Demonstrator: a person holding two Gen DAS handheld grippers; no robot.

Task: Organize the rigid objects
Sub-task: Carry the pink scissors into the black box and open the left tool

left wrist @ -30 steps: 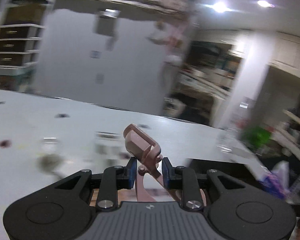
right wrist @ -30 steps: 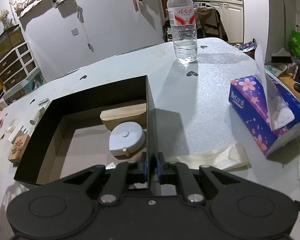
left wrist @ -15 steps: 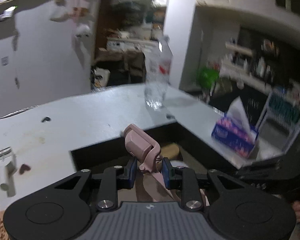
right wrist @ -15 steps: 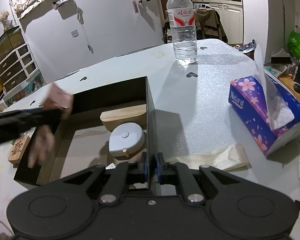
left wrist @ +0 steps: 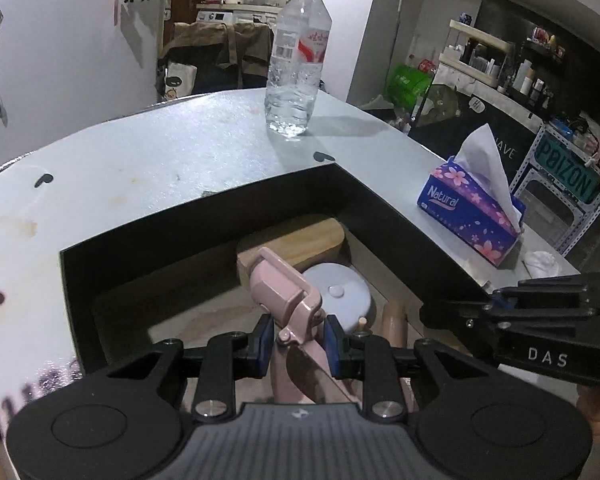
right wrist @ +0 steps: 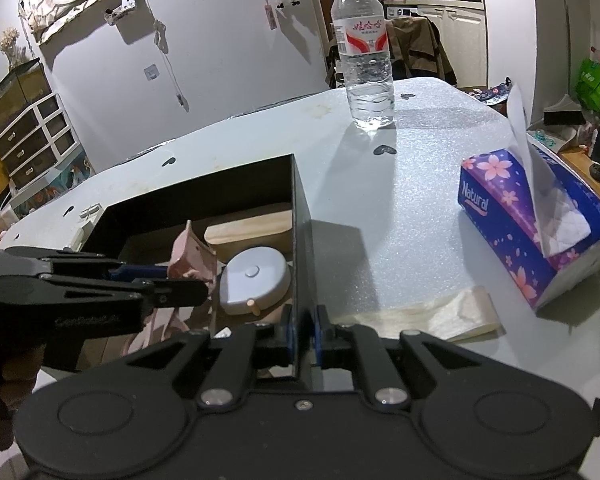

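Note:
My left gripper (left wrist: 296, 338) is shut on a pink hinged clip-like object (left wrist: 284, 288) and holds it tilted above the inside of the open black box (left wrist: 220, 216). In the right wrist view the left gripper (right wrist: 196, 284) reaches in from the left with the pink object (right wrist: 190, 256) over the box floor. A wooden block (left wrist: 296, 240) and a round grey-blue case (left wrist: 340, 296) lie in the box's right part. My right gripper (right wrist: 302, 328) is shut on the box's thin right wall (right wrist: 300, 220), near the front corner.
A water bottle (right wrist: 366, 60) stands at the table's far side. A purple tissue box (right wrist: 512, 216) sits to the right, with a pale folded sheet (right wrist: 420, 312) lying beside the black box. Small white items (right wrist: 86, 216) lie left of the black box.
My left gripper has swung right with the pink object, from over the bare table to above the black box. The right gripper has kept still on the box wall.

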